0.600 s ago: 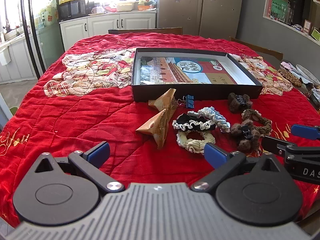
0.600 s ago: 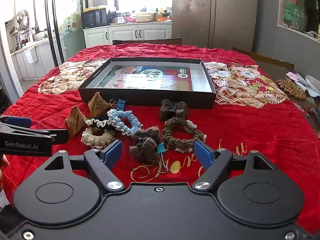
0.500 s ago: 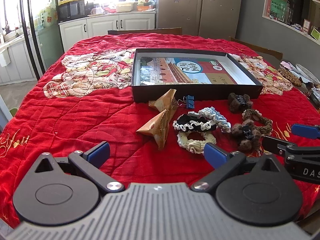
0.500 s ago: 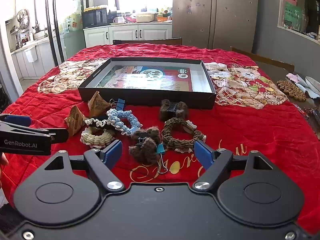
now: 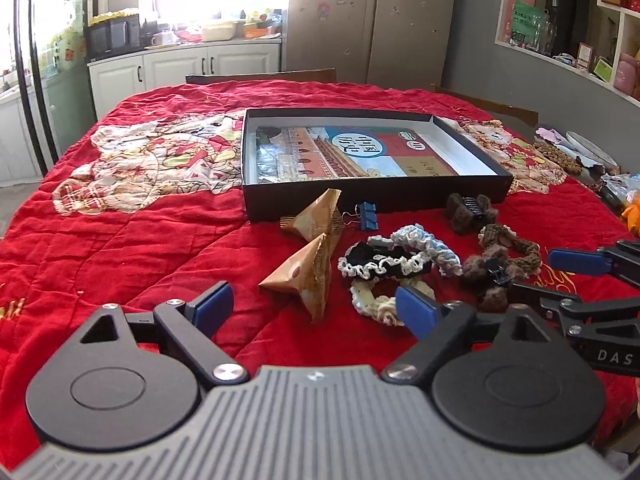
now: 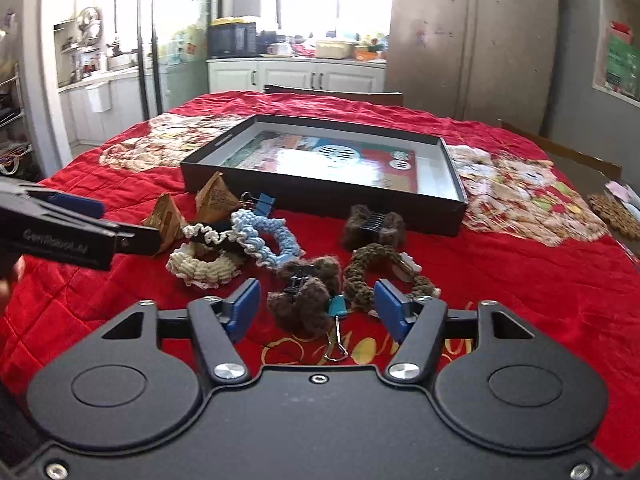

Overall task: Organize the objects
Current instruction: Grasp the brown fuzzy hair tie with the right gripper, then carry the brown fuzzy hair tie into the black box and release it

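Note:
A black shallow box [image 5: 376,196] [image 6: 320,196] with a printed sheet inside lies on the red quilt. In front of it lie two brown paper pyramids [image 5: 304,276] [image 6: 216,198], a blue binder clip [image 5: 368,216] [image 6: 264,204], black, blue and cream scrunchies [image 5: 384,264] [image 6: 240,240], two brown fuzzy claw clips [image 5: 470,208] [image 6: 308,288] and a brown braided scrunchie [image 5: 516,242] [image 6: 372,268]. My left gripper [image 5: 312,308] is open, just short of the near pyramid. My right gripper [image 6: 316,308] is open, with the near fuzzy clip between its fingertips.
A small teal binder clip [image 6: 338,312] lies by the near fuzzy clip. Woven coasters [image 5: 556,156] [image 6: 612,216] and plates sit at the table's right edge. Chairs stand at the far side and the right. Kitchen cabinets are behind.
Both grippers have moved forward and lower toward the pile. The right gripper now frames the near fuzzy clip. Nothing was taken hold of.

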The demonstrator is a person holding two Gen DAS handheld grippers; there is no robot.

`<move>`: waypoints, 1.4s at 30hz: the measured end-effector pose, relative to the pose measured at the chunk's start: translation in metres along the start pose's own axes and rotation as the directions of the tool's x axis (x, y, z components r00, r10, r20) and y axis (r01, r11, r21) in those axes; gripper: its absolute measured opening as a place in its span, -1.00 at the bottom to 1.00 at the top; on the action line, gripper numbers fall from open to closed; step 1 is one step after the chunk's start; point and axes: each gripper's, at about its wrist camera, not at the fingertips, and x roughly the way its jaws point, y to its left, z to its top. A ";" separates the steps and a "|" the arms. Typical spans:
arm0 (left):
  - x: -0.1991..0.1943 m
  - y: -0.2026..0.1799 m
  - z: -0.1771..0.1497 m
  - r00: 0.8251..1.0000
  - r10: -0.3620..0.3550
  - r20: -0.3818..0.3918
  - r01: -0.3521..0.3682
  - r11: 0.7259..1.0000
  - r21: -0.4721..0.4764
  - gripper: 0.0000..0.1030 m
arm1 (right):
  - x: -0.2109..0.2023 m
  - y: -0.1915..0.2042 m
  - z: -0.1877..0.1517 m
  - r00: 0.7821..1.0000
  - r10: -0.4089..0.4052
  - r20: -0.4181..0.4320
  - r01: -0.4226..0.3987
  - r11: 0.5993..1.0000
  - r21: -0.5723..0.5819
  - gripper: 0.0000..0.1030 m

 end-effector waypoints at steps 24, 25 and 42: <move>0.044 0.025 0.000 0.994 -0.101 -0.032 0.099 0.993 -0.066 -0.49 | 0.028 -0.001 -0.001 0.999 0.046 -0.002 -0.046 0.999 -0.017 -0.46; 0.044 0.026 0.000 0.994 -0.103 -0.030 0.100 0.993 -0.068 -0.50 | 0.028 -0.002 -0.001 0.999 0.046 0.000 -0.046 0.999 -0.013 -0.46; 0.019 0.026 0.009 0.992 -0.115 0.050 0.118 0.992 -0.045 -0.57 | 0.010 -0.006 0.010 0.995 0.080 0.059 -0.080 0.997 -0.013 -0.47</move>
